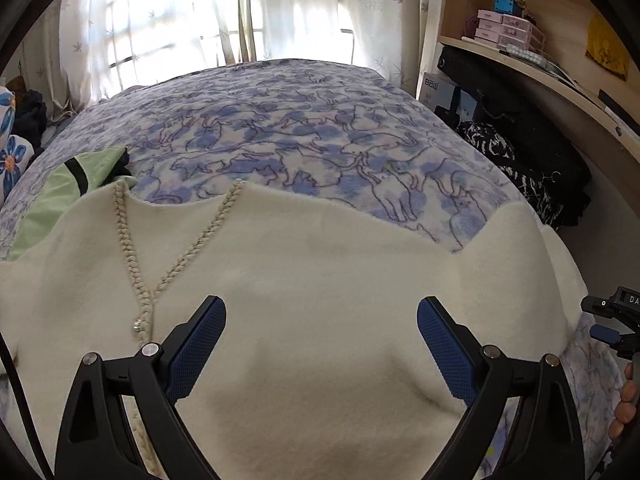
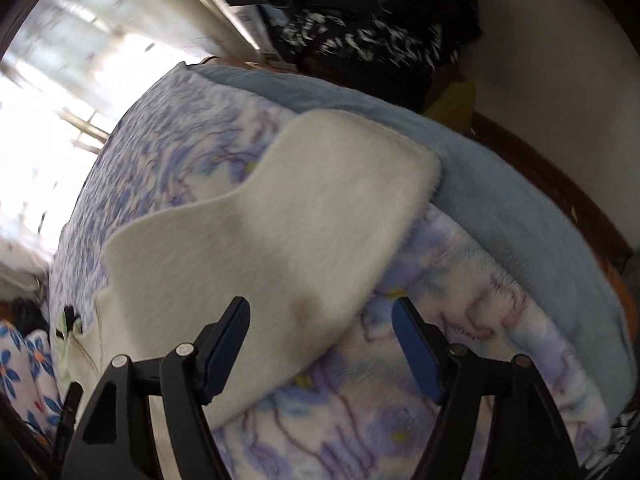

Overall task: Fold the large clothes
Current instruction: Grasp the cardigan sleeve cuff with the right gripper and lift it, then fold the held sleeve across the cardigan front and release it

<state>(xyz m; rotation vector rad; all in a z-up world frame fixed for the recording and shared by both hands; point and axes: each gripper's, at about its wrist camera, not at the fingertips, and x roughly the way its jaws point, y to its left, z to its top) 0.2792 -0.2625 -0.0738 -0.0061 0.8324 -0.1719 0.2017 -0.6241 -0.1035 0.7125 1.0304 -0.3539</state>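
Observation:
A large cream fleece garment (image 1: 304, 280) with braided trim (image 1: 132, 264) and a small button lies spread on the bed near its front edge. My left gripper (image 1: 320, 320) is open, its blue pads wide apart just above the garment's middle, holding nothing. The right gripper shows at the right edge of the left wrist view (image 1: 612, 328), beside the garment's right side. In the right wrist view the garment's sleeve (image 2: 288, 232) lies flat toward the bed's edge. My right gripper (image 2: 320, 320) is open over the sleeve's lower edge, empty.
The bed has a purple cat-print blanket (image 1: 304, 132) over a light blue layer (image 2: 520, 224). A green cloth (image 1: 68, 196) lies at the left. Dark clothes (image 1: 532, 168) pile beside the bed under wooden shelves (image 1: 540, 72). Curtains (image 1: 200, 12) hang behind. A flowered pillow (image 2: 24, 364) lies left.

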